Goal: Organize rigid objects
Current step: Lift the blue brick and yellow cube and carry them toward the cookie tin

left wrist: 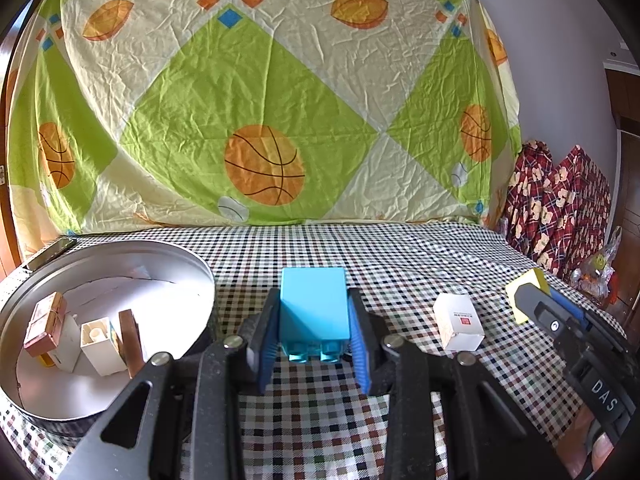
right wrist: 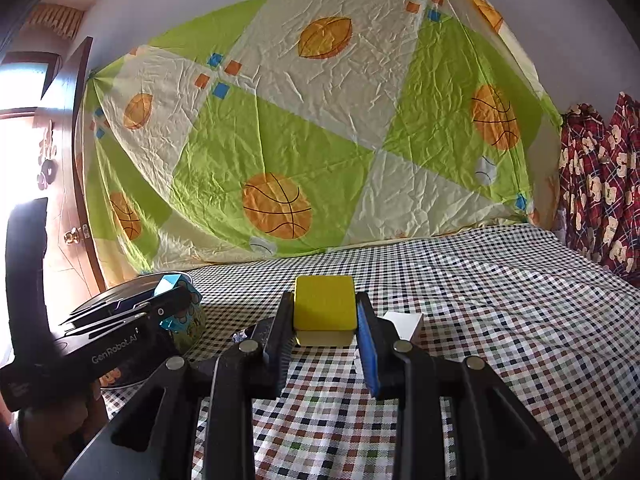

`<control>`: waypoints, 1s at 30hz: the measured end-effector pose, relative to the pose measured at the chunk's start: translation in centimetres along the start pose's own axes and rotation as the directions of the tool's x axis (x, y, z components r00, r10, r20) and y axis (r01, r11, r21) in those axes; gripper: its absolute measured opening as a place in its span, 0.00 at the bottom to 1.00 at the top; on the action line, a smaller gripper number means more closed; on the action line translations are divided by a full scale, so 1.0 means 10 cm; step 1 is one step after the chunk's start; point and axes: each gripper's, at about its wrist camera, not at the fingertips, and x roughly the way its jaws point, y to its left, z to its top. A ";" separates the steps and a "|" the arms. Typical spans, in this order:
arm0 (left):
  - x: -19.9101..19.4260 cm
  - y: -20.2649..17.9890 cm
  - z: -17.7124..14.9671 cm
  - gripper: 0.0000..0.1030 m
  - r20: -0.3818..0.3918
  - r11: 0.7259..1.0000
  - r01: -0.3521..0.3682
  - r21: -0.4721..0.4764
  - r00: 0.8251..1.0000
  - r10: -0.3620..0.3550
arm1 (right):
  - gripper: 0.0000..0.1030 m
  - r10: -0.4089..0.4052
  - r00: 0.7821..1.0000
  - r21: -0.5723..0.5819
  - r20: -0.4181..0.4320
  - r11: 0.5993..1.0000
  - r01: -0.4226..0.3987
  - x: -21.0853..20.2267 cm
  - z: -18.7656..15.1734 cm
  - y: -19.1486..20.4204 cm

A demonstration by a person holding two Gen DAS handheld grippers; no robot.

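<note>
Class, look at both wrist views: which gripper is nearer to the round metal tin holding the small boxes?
Left. The left gripper, shut on a blue block, sits just beside the tin. The right gripper, shut on a yellow block, is farther off, beyond a white box.

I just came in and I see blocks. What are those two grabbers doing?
A person works two grabbers. The left gripper is shut on a blue block, beside a round tin that already holds several small boxes. The right gripper is shut on a yellow block. A white box waits on the checkered cloth.
</note>
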 end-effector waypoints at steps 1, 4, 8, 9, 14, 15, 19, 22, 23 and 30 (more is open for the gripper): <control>-0.01 0.01 0.00 0.30 0.003 1.000 -0.004 0.000 1.000 0.004 | 0.31 -0.008 1.000 0.001 0.008 1.000 0.008 -0.01 0.00 0.01; -0.03 0.03 0.00 0.30 0.009 1.000 -0.012 0.002 1.000 0.012 | 0.31 -0.023 1.000 -0.003 0.017 1.000 0.023 -0.03 0.00 0.04; -0.05 0.08 0.00 0.30 0.018 1.000 -0.020 -0.004 1.000 0.020 | 0.31 -0.024 0.999 -0.009 0.021 1.000 0.024 -0.03 0.00 0.10; -0.06 0.09 0.00 0.30 0.019 1.000 -0.022 -0.004 1.000 0.022 | 0.31 -0.022 1.000 -0.011 0.021 1.000 0.022 -0.02 0.00 0.12; -0.07 0.15 0.00 0.30 0.022 0.999 -0.031 -0.010 0.999 0.031 | 0.31 -0.003 1.000 -0.026 0.019 1.000 0.004 -0.01 0.01 0.23; -0.07 0.16 0.00 0.30 0.022 0.999 -0.033 -0.011 0.999 0.033 | 0.31 0.001 1.000 -0.030 0.020 1.000 0.000 -0.01 0.01 0.25; -0.08 0.21 0.00 0.30 0.024 0.999 -0.043 -0.014 0.999 0.043 | 0.31 0.021 1.000 -0.045 0.022 0.999 -0.020 0.00 0.05 0.34; -0.08 0.26 0.00 0.30 0.025 0.999 -0.049 -0.020 0.998 0.050 | 0.31 0.032 0.999 -0.050 0.023 0.998 -0.031 0.01 0.07 0.39; -0.09 0.27 0.00 0.30 0.026 0.998 -0.051 -0.022 0.998 0.052 | 0.31 0.035 0.999 -0.051 0.025 0.998 -0.034 0.00 0.07 0.40; -0.11 0.39 0.00 0.30 0.030 0.997 -0.062 -0.039 0.998 0.063 | 0.31 0.046 0.998 -0.075 0.047 0.996 -0.043 0.04 0.12 0.53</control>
